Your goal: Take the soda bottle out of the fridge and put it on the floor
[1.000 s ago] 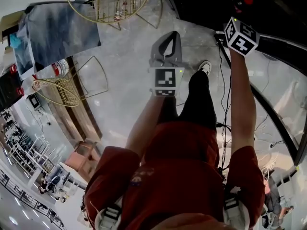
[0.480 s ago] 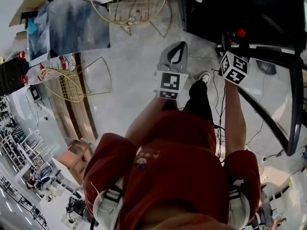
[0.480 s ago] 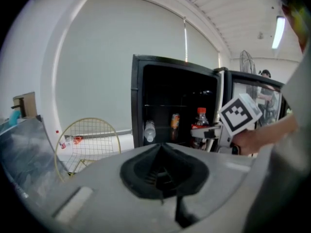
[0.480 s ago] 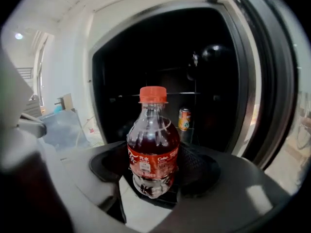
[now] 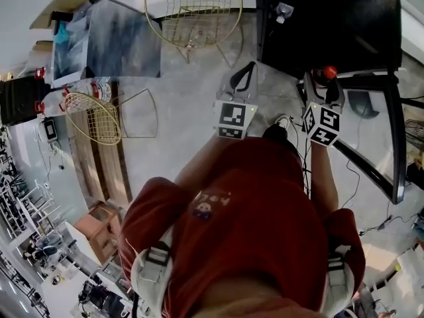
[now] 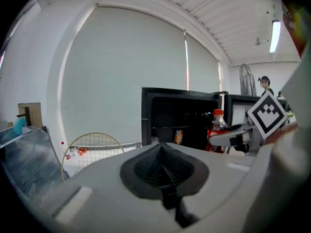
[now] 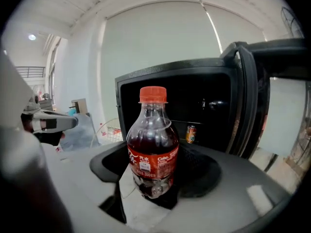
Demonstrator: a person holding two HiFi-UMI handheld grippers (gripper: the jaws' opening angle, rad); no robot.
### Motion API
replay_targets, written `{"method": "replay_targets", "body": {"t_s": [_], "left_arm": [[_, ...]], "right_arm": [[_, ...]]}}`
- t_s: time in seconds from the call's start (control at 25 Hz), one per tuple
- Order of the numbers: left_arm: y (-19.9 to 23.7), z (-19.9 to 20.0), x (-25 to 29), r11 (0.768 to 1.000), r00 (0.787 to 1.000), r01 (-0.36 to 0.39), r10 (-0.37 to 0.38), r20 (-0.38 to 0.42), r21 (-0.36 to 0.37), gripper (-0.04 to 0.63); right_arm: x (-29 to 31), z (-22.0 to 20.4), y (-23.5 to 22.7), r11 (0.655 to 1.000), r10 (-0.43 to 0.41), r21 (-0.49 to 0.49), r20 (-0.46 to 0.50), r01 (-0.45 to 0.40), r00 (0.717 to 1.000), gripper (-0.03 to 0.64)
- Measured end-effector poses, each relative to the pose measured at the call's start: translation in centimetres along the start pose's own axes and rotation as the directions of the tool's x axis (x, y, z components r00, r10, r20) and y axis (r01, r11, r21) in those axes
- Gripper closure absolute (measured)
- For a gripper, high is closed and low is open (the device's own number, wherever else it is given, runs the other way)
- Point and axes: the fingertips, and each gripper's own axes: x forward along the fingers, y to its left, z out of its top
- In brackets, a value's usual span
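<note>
The right gripper [image 7: 154, 173] is clamped on the soda bottle [image 7: 152, 147], its dark pads pressed against the lower body from both sides. In the right gripper view the bottle stands upright. Its long axis runs from 6 to 12 o'clock, with the red cap [image 7: 153, 94] at the 12 o'clock end and the red label facing the camera. Dark drink fills it up to the shoulder.

In the head view only the cap [image 5: 329, 73] and a little of the bottle show, seen nearly end-on from above, so the long axis points up toward the camera. The right gripper [image 5: 322, 88] holds it in the air, outside the fridge [image 5: 331, 25] and just in front of its dark opening, above the grey floor [image 5: 192, 111]. The open fridge door [image 5: 392, 144] is at 3 o'clock of the bottle. Inside the fridge, a small can [image 7: 191, 134] sits on a shelf at 2 o'clock of the bottle's body.

The left gripper [image 5: 244, 78] is at 9 o'clock of the right gripper, well apart from it. In the left gripper view its jaws [image 6: 162, 152] are pressed together with nothing between them. That view also shows the bottle [image 6: 217, 126] at 3 o'clock, upright with its cap on top, in front of the fridge [image 6: 180, 113]. A gold wire basket [image 5: 193, 8] stands on the floor at 11 o'clock of the left gripper.
</note>
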Motion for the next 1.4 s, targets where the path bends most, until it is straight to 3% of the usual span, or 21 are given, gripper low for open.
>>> {"method": "replay_targets", "body": {"t_s": [0.28, 0.52, 0.88, 1.4], "left_arm": [[1.6, 3.8, -2.8, 0.999, 0.993, -0.017, 0.012, 0.119, 0.04, 0.595], [2.8, 3.4, -3.7, 0.997, 0.994, -0.06, 0.054, 0.1, 0.056, 0.595], [4.2, 2.8, -4.9, 0.992, 0.991, -0.113, 0.109, 0.08, 0.053, 0.595], [2.3, 1.4, -4.9, 0.985, 0.985, -0.172, 0.171, 0.026, 0.019, 0.595]], "right_arm": [[-2.6, 2.2, 2.4, 1.0, 0.019, -0.014, 0.044, -0.018, 0.999, 0.318], [-2.7, 2.9, 3.8, 0.997, 0.071, 0.018, 0.058, -0.072, 0.996, 0.318], [-1.8, 3.0, 6.2, 0.988, 0.147, -0.051, 0.059, -0.144, 0.987, 0.318], [-1.6, 2.0, 4.4, 0.973, 0.217, -0.09, 0.027, -0.214, 0.976, 0.318]]}}
